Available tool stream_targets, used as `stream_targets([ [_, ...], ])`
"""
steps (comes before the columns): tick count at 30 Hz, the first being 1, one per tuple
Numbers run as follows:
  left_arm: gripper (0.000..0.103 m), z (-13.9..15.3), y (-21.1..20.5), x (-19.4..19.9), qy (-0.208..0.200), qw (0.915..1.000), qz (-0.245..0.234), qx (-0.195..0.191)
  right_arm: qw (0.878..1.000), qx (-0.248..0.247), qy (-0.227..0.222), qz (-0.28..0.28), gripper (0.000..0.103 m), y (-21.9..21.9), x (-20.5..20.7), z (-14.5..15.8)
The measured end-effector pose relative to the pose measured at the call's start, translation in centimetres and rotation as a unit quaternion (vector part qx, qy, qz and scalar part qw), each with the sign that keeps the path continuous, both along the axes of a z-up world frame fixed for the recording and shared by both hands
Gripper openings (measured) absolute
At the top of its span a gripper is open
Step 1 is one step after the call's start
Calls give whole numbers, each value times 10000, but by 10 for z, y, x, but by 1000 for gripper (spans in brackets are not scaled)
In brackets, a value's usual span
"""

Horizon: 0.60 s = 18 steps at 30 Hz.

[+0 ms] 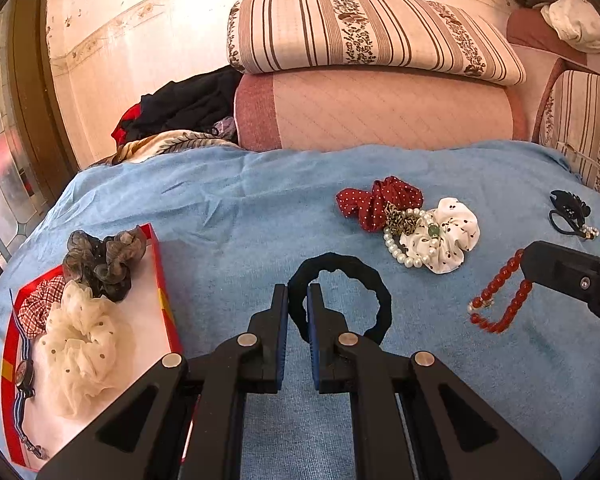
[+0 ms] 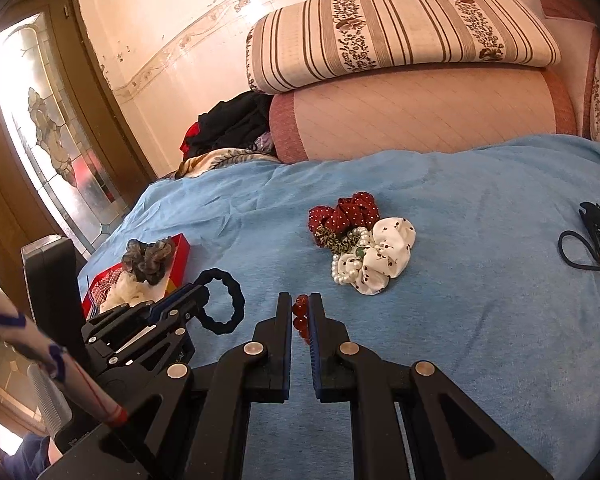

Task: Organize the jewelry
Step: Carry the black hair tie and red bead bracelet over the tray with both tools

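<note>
Left gripper [image 1: 298, 300] clamped on black hair tie [image 1: 376, 292], lifted near the bed's left edge beside the red tray [image 1: 162, 280]. Right gripper [image 2: 300, 312] clamped on red bead bracelet [image 1: 500, 296], hanging loose. Both look light and floppy; beads likely slippery, so pinch between beads.

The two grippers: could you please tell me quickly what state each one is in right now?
Left gripper: shut on the black hair tie.
Right gripper: shut on the red bead bracelet.
</note>
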<state>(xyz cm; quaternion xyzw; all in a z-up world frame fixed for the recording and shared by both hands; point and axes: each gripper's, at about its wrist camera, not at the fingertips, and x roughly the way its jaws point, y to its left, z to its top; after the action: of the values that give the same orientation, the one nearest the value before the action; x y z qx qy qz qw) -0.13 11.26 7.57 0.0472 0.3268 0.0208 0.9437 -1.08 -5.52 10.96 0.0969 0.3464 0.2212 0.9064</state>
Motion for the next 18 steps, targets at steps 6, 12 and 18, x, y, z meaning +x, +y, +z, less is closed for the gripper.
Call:
stream_targets([
  [6,9,3,2,-2,-16,10000,16,-19,10000,2,-36,51,8,4,-2,2],
  [12,9,11,9,-10,-96,9999,67,-47,9999,30,-65,133,8,11,-7,6],
  [18,9,20,27,-18,-180,9996,180,-130,9996,23,-150,227,8,27,-17,14],
])
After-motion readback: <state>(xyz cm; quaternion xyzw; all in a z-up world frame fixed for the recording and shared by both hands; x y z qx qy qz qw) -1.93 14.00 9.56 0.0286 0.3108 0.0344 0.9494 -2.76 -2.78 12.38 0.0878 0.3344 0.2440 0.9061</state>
